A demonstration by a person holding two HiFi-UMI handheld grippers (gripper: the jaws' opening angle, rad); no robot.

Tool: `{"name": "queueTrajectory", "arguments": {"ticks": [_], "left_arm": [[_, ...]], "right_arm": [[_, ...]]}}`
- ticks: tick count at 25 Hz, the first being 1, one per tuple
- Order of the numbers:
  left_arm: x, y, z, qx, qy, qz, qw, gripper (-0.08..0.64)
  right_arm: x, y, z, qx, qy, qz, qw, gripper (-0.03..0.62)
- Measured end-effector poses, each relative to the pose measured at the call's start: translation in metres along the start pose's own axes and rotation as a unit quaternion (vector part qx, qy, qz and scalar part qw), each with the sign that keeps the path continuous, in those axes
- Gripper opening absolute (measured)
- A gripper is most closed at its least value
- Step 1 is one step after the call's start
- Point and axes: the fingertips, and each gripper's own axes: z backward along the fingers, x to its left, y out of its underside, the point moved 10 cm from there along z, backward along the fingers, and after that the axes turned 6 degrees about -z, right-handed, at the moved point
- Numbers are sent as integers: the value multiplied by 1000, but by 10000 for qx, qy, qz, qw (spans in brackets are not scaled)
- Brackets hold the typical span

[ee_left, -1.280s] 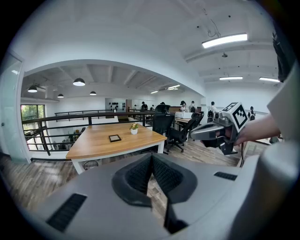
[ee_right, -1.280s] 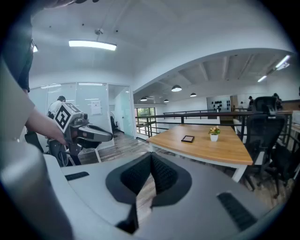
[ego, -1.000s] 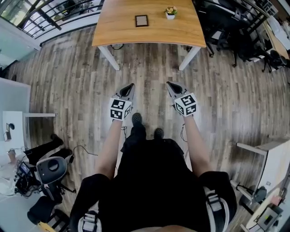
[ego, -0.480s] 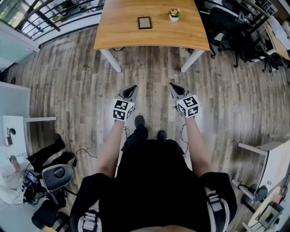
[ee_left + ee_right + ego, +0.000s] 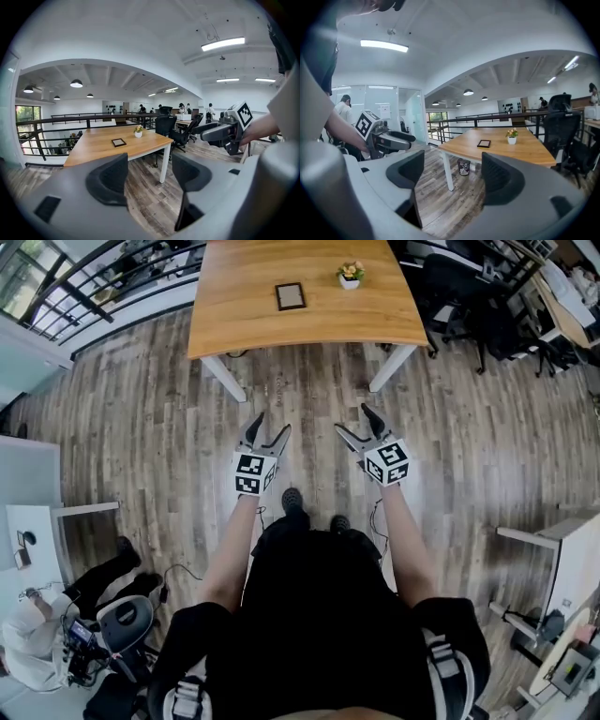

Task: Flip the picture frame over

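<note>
Two hand-held grippers of smooth grey plastic reach forward over a floor (image 5: pixel 141 418) of weathered, grey-brown wood planks. The left gripper (image 5: pixel 270 424) and the right gripper (image 5: pixel 352 418) each carry one cube printed with black-and-white square markers. Each has two jaws lined with dark ribbed pads (image 5: pixel 110 178). Both grippers have just been opening. Their jaws now stand spread wide, with only floor showing between them.

One rectangular desk (image 5: pixel 239 306) stands ahead, with a warm, honey-coloured wooden top and white slanted legs. One picture frame (image 5: pixel 290 296) lies flat near the middle of the desk. It is small and rectangular, with a dark border around a paler grey centre. Just to its right stands one small white pot (image 5: pixel 350 276) holding yellow and pink flowers.

The picture frame is well apart from both grippers, straight ahead across open floor. It sits more in line with the left gripper than with the right. One black wire bin (image 5: pixel 464 166) stands under the desk. Several black office chairs (image 5: pixel 469 296) crowd the right side.
</note>
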Motion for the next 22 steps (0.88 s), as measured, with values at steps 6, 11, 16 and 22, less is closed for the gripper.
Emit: {"name": "queueTrajectory", "arguments": {"ticks": [6, 11, 16, 22], "left_arm": [[18, 1, -5, -117, -12, -17, 9999, 302], [39, 4, -10, -103, 26, 18, 9999, 302], [57, 3, -14, -84, 156, -13, 9998, 302], [77, 8, -18, 17, 248, -19, 9997, 302]], "right_arm": [[0, 3, -9, 2, 97, -23, 9999, 445], [1, -1, -21, -5, 258, -47, 9997, 445], [4, -1, -34, 10, 429, -134, 9990, 443], [11, 3, -47, -33, 533, -254, 9983, 439]]}}
